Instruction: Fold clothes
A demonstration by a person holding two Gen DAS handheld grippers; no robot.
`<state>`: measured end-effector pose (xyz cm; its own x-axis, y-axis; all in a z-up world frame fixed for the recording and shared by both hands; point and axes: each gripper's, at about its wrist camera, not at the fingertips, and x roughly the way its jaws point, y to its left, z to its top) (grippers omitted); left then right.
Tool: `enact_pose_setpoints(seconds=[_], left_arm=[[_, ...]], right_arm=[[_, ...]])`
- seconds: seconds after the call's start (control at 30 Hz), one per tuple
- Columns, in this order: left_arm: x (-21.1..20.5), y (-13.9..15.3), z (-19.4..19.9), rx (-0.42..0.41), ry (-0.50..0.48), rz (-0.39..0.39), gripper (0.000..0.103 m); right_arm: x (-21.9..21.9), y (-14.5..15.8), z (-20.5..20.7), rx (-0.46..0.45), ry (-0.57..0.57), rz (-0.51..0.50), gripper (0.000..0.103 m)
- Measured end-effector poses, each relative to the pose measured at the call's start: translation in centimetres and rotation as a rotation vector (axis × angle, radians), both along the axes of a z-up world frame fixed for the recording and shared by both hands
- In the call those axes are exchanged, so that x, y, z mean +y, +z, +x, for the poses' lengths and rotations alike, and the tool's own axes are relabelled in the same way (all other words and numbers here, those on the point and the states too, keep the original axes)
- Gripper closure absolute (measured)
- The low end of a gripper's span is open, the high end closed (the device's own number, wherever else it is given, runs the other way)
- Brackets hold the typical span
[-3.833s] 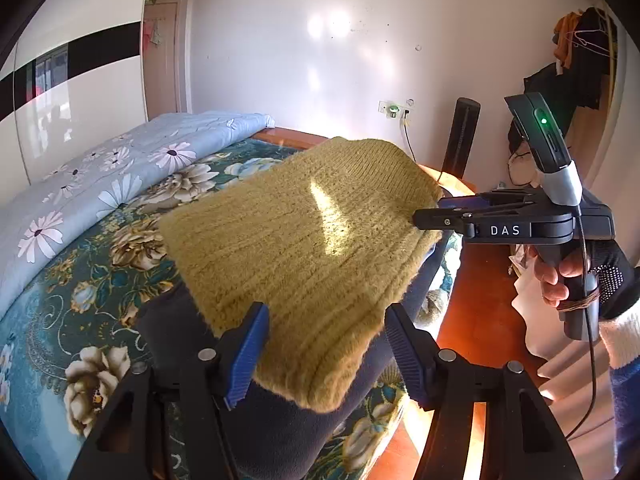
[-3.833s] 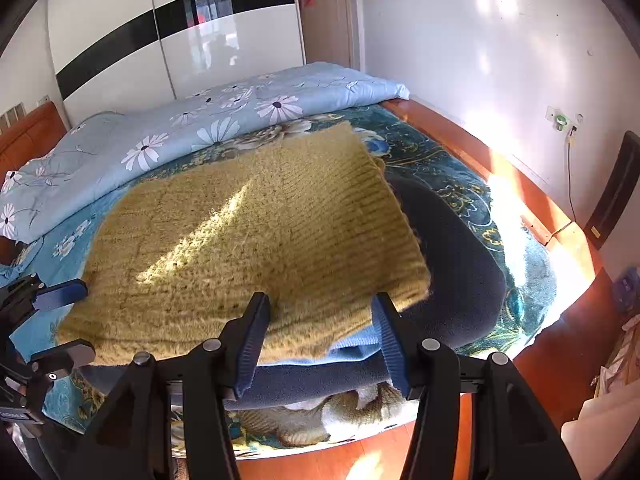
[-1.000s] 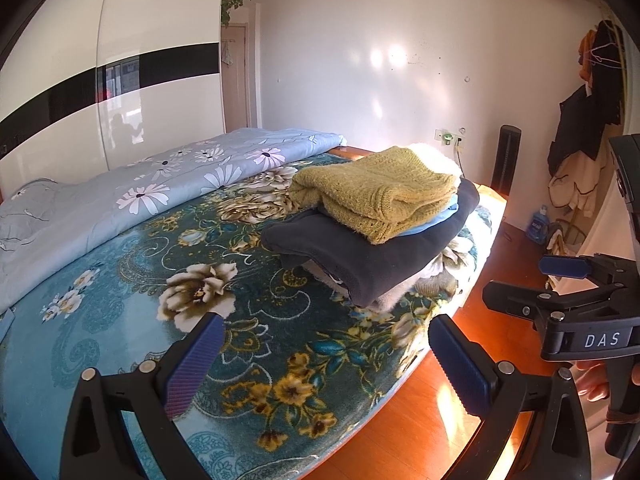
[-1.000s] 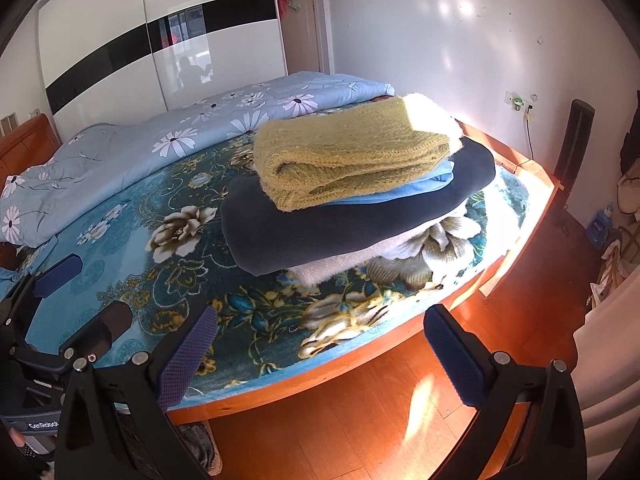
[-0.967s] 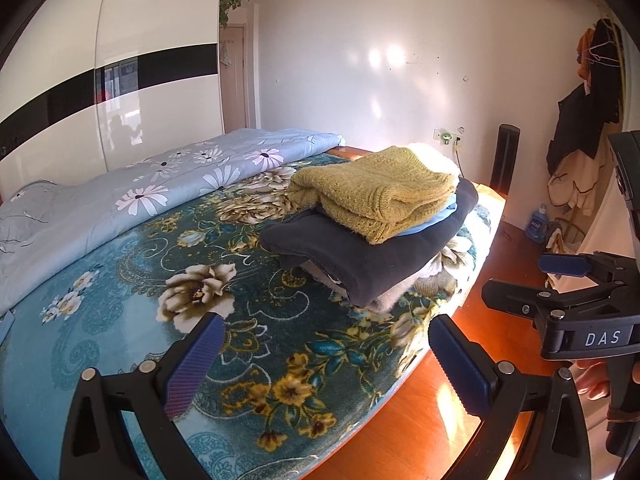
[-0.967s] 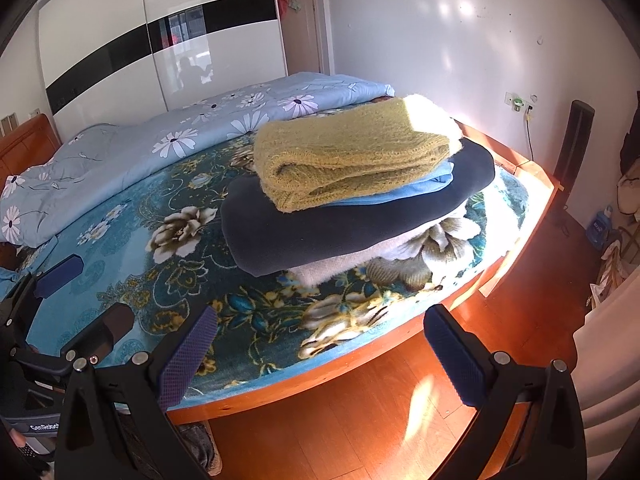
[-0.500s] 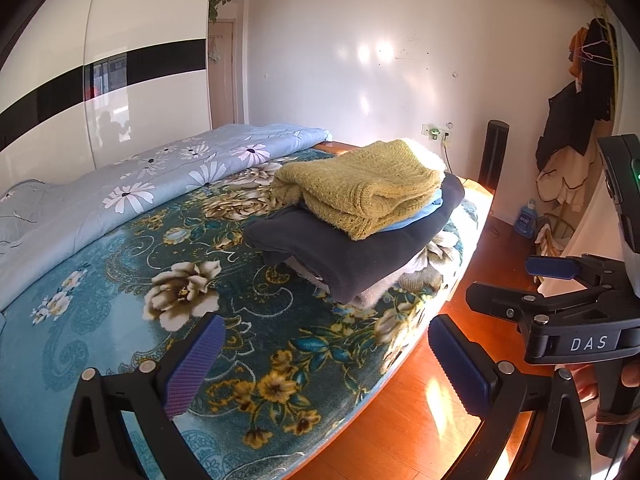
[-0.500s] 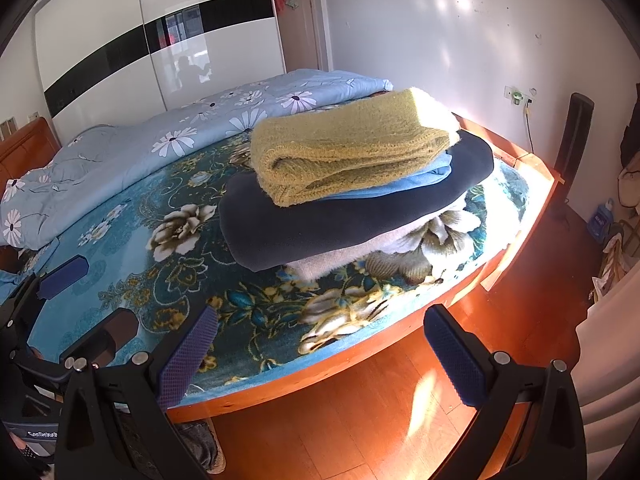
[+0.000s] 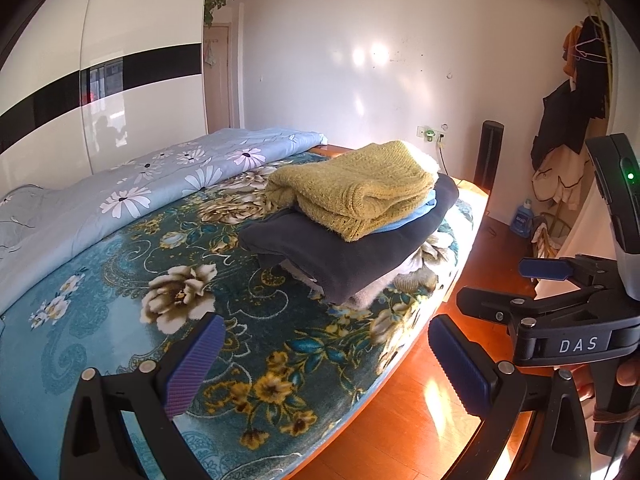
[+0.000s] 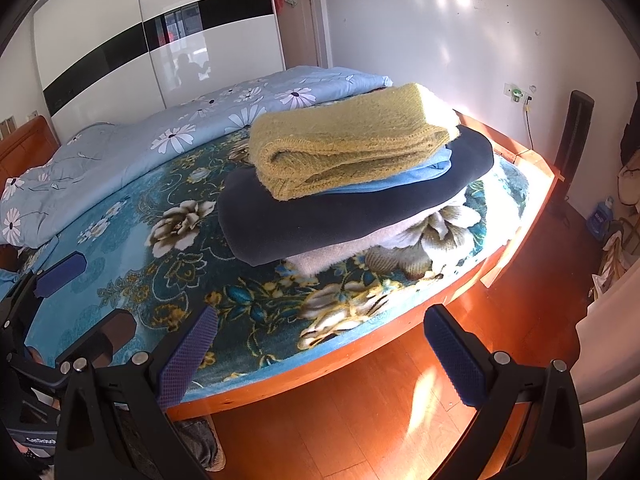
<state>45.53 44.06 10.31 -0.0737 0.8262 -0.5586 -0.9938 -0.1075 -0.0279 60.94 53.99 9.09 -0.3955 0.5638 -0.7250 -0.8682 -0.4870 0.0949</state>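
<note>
Both grippers are well back from the bed now and carrying nothing. The left gripper [image 9: 326, 364] has its blue pads spread wide over the near edge of the bed, with only floral cover and floor between them. The right gripper [image 10: 320, 354] is just as wide, out over the wooden floor [image 10: 360, 420] at the foot of the bed. In the left view you can also see the right gripper side-on, its two fingers apart, with a bit of the person's hand [image 9: 624, 374] on the handle.

Here's the change: a few seconds ago both grippers were right up against the yellow sweater [image 9: 356, 188], fingers nearly shut at its edge. Now they've let go and pulled away, and over the last second the view has only drifted a touch further from the pile.

And the sweater? Folded into a thick bundle and sitting on top of the stack [image 10: 352, 200], over a light blue garment [image 10: 424, 172], a big dark blue one [image 10: 304, 224] and something pale [image 10: 352, 252] at the bottom. The stack sits toward the foot end of the bed [image 10: 192, 272], near the far corner, with a light blue daisy quilt [image 9: 120, 200] bunched along the far side.

By the look of it, this sweater is done and stacked. No loose clothing shows on the bedcover, so either the folding is finished or the next piece is somewhere out of view.
</note>
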Motion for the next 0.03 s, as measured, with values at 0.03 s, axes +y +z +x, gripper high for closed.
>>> enact_pose_setpoints(seconds=[0.03], left_arm=[[-0.05, 0.04, 0.05, 0.003, 0.002, 0.003, 0.0]], right_arm=[[-0.03, -0.02, 0.01, 0.0, -0.001, -0.001, 0.0]])
